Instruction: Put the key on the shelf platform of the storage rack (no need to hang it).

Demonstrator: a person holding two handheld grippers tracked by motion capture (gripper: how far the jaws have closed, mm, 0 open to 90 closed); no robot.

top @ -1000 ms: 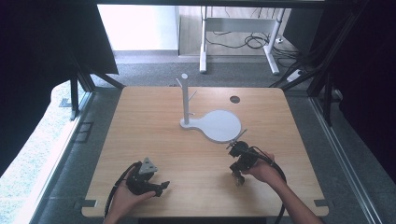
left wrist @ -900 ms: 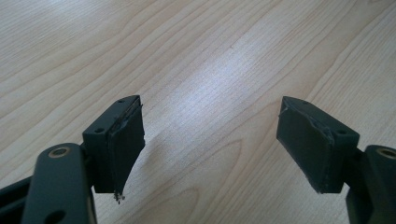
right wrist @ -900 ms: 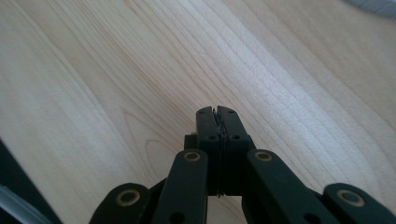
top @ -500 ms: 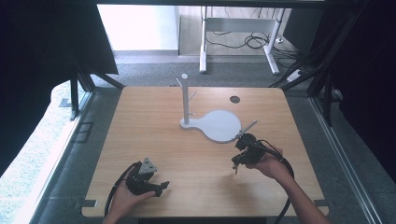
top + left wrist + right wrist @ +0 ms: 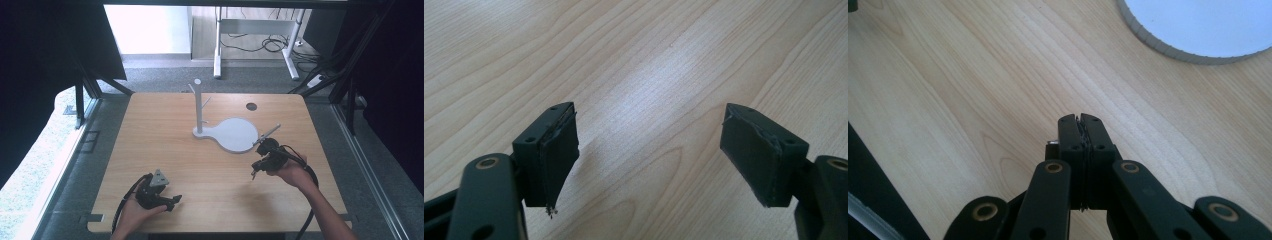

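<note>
While the right gripper [image 5: 256, 169], fingers pressed together, hovers at five o'clock of the white stand [image 5: 235, 134], the left gripper [image 5: 649, 150] idles spread; nothing appears hung yet.

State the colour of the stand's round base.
White stand base, plainest in the high view.

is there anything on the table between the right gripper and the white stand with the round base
Nothing visible. The right gripper, jaws shut, hovers just short of the white stand's flat round base; in the right gripper view only bare light wooden tabletop lies between the jaws and the base's rim. The left gripper is far off.
</note>
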